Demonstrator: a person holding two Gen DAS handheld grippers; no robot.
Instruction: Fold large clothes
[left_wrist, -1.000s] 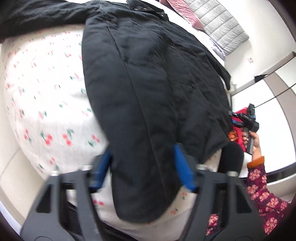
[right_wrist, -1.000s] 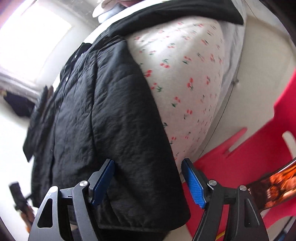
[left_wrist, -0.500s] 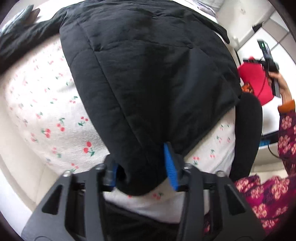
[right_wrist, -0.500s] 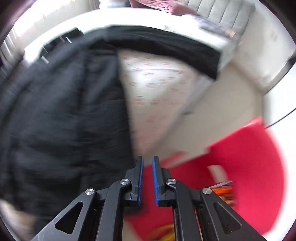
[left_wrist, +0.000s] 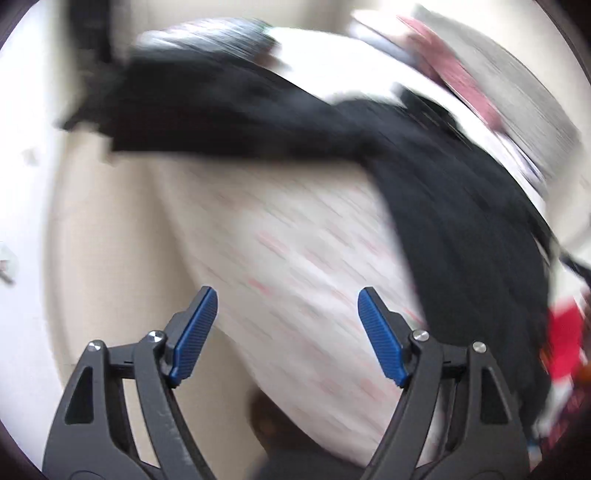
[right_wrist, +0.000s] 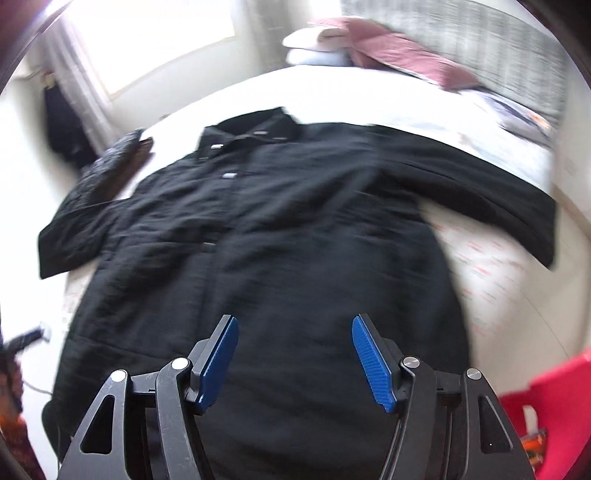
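Now: both jaws spread wide, nothing held. Your left hand-held gripper (left_wrist: 286, 332) hangs over the cherry-print sheet (left_wrist: 295, 266) at the bed's corner, with its blue pads (left_wrist: 194, 334) clear of any cloth. Your right hand-held gripper (right_wrist: 293, 360) sits above the lower body of the black coat (right_wrist: 280, 240), pads apart and not pinching fabric.

Coat position: spread flat on the bed (right_wrist: 332, 92), collar (right_wrist: 255, 127) at the far end, hem nearest you, both sleeves thrown outward. One sleeve (right_wrist: 476, 192) runs toward the bed's edge on the right; the other sleeve (right_wrist: 85, 229) lies to the left. Both views are motion-blurred, so seam detail is unreliable.

Judged step: bring a sleeve in across the body. Advice:
- Aim each hand-held gripper at a cuff or the sleeve edge, not mid-panel; the padded fabric looks thick, so keep the jaws wide until the cloth is between the pads
- Take one layer only
- Lift low and carry the sleeve over flat to avoid dragging the body

Pillows (right_wrist: 369, 48) at the head end stay out of the way
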